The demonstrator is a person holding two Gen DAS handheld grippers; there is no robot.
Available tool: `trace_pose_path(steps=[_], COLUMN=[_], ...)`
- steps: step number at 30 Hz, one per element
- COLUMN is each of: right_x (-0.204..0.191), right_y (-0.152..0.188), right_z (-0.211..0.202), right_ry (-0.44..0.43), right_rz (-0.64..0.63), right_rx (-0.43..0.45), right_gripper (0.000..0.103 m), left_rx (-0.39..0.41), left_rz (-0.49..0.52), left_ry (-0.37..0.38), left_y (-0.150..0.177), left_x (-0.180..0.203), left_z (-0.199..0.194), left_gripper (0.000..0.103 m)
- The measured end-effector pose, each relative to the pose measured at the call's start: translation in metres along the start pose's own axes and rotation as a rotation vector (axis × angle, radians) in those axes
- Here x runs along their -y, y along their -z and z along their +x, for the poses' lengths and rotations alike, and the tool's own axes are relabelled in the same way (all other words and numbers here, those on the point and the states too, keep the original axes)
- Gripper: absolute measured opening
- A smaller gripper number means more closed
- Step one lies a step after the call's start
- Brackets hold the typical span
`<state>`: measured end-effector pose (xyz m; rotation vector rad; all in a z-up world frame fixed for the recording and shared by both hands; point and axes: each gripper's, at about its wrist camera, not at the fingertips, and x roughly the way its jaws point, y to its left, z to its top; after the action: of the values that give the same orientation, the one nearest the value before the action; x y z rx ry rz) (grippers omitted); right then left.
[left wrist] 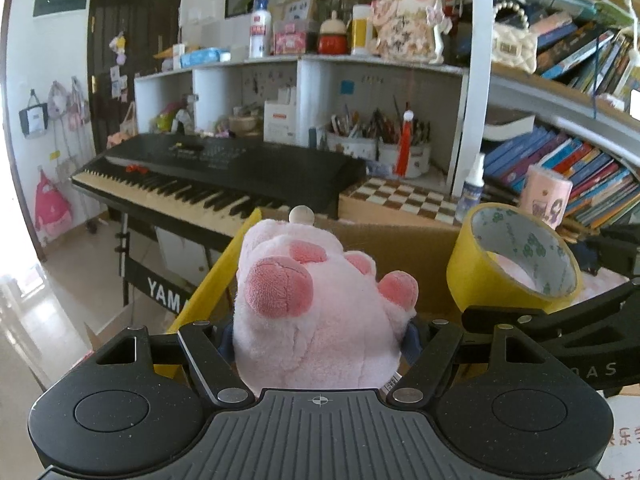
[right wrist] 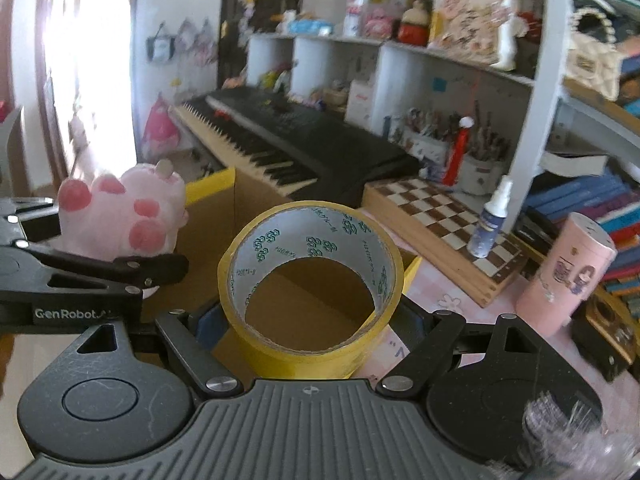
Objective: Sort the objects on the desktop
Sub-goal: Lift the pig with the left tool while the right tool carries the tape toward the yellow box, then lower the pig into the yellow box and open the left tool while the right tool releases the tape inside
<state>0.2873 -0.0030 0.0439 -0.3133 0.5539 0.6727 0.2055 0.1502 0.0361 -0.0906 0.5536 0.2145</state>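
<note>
While both claws carry loads, box [right wrist: 296, 300] lies straight ahead, frame centre: left gripper [left wrist: 320, 344] clamps plush [left wrist: 316, 304], right gripper [right wrist: 308, 324] clamps tape [right wrist: 312, 280], tape nearer.

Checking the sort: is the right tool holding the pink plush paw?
No, the right tool grips the yellow tape roll; the left tool holds the pink plush paw.

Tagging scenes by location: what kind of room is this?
Likely a home study or child's bedroom: a keyboard on a stand, shelves of books, pen pots and a chessboard on a cluttered desk.
</note>
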Motion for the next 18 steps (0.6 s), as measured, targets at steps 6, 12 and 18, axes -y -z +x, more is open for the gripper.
trace_pose_path(steps=[6,12,18], right_x=[0.006,0.005,0.002], right_y=[-0.006,-0.012,-0.010], right_z=[0.028,0.051,0.075], right_ry=[-0.061,-0.102,-0.149], right_rz=[-0.110,-0.259,-0.430], right_rx=[-0.079,-0.127,-0.195], right_gripper=[0.083,0.083,0.083], left_rx=[-0.064,-0.129,-0.194], left_rz=[0.019,0.039,0.074], left_ry=[-0.011,-0.017,-0.013], left_y=[0.002,0.005,0.012], left_x=[0.001,0.005,0.011], left_z=[0.017,0.032,0.043], left_gripper=[0.075,0.075,0.076])
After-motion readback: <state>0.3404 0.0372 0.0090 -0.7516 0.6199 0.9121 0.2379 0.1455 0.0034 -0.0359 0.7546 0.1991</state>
